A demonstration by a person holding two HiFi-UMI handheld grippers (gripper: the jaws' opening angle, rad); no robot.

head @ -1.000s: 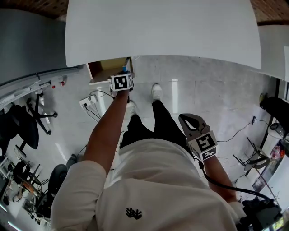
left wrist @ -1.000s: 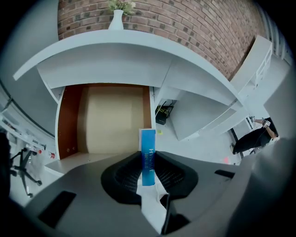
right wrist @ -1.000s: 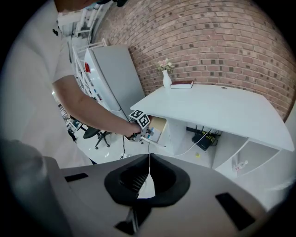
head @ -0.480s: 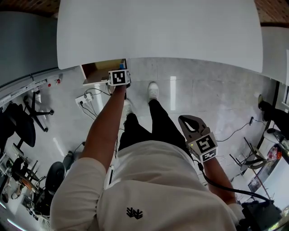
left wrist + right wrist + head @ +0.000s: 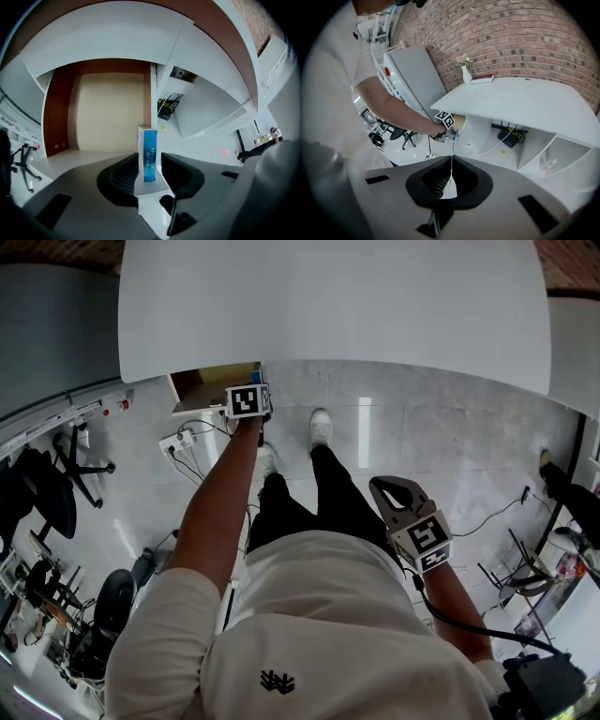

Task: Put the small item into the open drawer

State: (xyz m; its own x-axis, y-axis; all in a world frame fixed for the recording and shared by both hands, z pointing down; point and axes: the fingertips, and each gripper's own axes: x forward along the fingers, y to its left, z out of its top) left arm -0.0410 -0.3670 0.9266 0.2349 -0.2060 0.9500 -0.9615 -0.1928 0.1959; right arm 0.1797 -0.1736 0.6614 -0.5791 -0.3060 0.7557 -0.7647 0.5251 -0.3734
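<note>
The small item is a blue and white box (image 5: 148, 149). It stands upright between the jaws of my left gripper (image 5: 150, 160), just before the open drawer (image 5: 108, 112) with its beige floor and brown sides. These jaws are opening: a gap shows between the box and the right jaw. In the head view the left gripper (image 5: 255, 390) is held at the drawer (image 5: 208, 384) under the white desk, the box's blue tip (image 5: 256, 377) just above the marker cube. My right gripper (image 5: 389, 491) hangs at the person's right side, shut and empty, its jaws (image 5: 451, 161) meeting at the tip.
The white desk top (image 5: 328, 306) overhangs the drawer. A power strip (image 5: 182, 440) with cables lies on the floor to the left of the person's feet. Office chairs (image 5: 47, 493) stand at the far left. A vase (image 5: 466, 75) and a book sit on the desk.
The left arm has reached a little further left and forward, so its gripper now sits right at the drawer's front. The right gripper has stayed at the person's side.
</note>
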